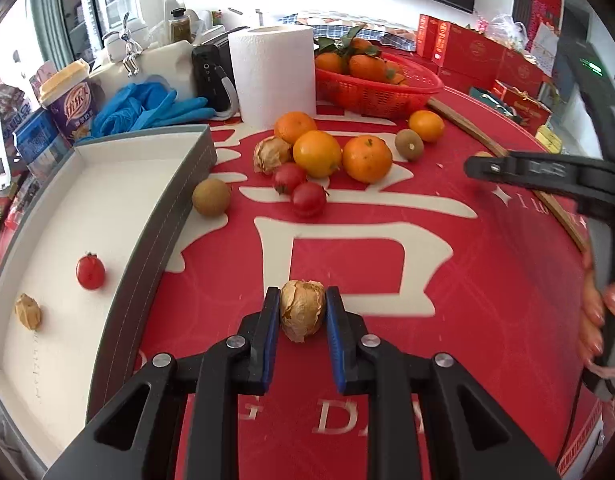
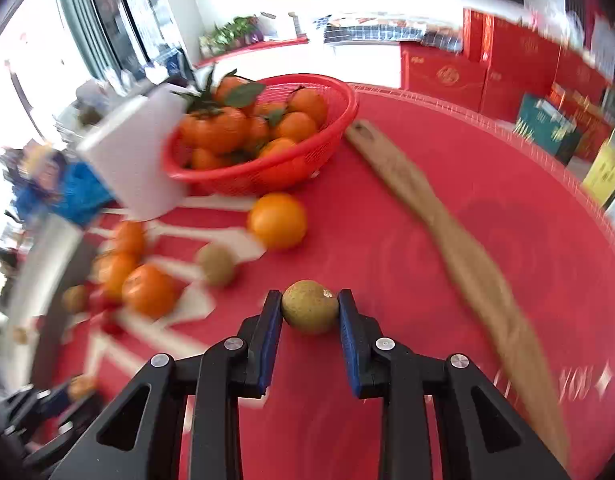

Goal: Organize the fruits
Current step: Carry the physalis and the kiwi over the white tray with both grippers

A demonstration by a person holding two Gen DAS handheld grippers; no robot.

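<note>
My left gripper [image 1: 302, 297] is shut on a papery husked fruit [image 1: 302, 316] just above the red tablecloth. Left of it is a grey box with a white floor [image 1: 175, 216], holding a cherry tomato [image 1: 90, 271] and another husked fruit [image 1: 27, 312]. My right gripper [image 2: 310, 300] is shut on a small brown-green round fruit [image 2: 310, 312]; in the left wrist view this gripper [image 1: 477, 166] reaches in from the right. Loose on the cloth lie oranges [image 1: 317, 153], two cherry tomatoes [image 1: 308, 199], a husked fruit [image 1: 271, 154] and brown round fruits [image 1: 211, 197].
A red basket [image 1: 379, 92] of tangerines and a paper roll [image 1: 273, 72] stand behind the loose fruit. A wooden spatula [image 2: 447, 220] lies along the table's right side. Blue gloves [image 1: 147, 108] and a cup [image 1: 69, 100] crowd the back left. A person's hand [image 1: 599, 320] grips the right tool.
</note>
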